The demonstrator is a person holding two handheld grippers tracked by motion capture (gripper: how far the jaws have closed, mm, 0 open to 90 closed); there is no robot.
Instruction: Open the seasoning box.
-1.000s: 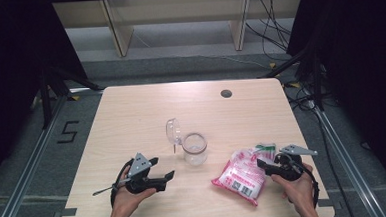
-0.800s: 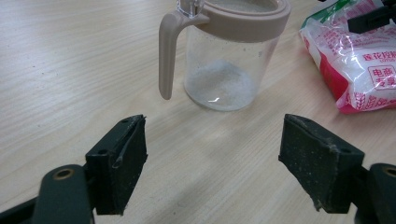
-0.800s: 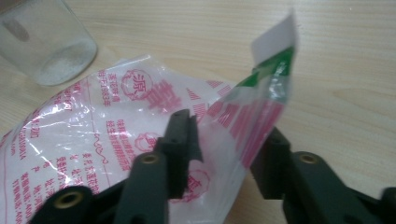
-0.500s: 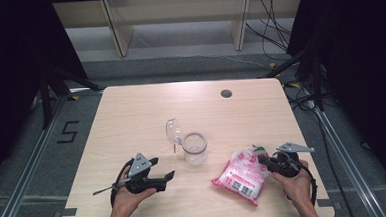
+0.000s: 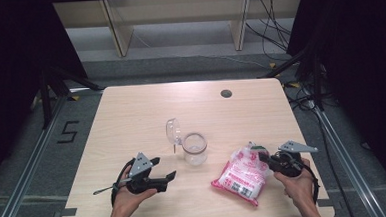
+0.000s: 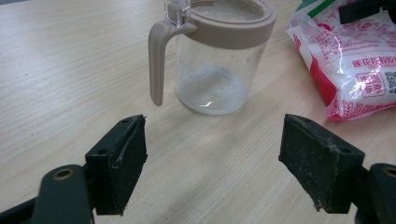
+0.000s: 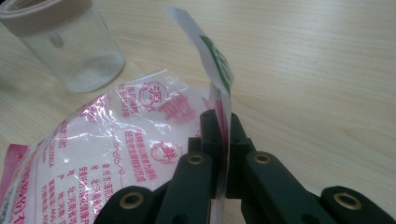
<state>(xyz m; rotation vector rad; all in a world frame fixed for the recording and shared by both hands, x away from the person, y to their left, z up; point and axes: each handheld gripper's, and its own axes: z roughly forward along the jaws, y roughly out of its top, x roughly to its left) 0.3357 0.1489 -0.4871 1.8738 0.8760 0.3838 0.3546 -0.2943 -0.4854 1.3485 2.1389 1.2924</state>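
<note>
A clear jar (image 5: 194, 148) with a taupe rim and its flip lid (image 5: 172, 132) standing open sits at the table's middle front; a little white powder lies in it (image 6: 215, 60). To its right lies a pink-and-white plastic bag (image 5: 239, 176) of white grains. My right gripper (image 5: 261, 158) has just been closing and is shut on the bag's green-printed top edge, which stands up thin between the pads (image 7: 222, 126). My left gripper (image 5: 165, 168) rests left of the jar, wide open with nothing between its pads (image 6: 224, 168), facing the jar's handle.
A dark round hole (image 5: 226, 93) marks the table's far right. Bare wood stretches behind the jar. Shelf legs (image 5: 118, 27) and floor cables (image 5: 276, 19) lie beyond the far edge. Metal rails run along both sides of the table.
The right gripper's jaws closed onto the bag's top edge, and it shifted slightly toward the bag. The left hand, the jar and the rest of the bag stayed put.
</note>
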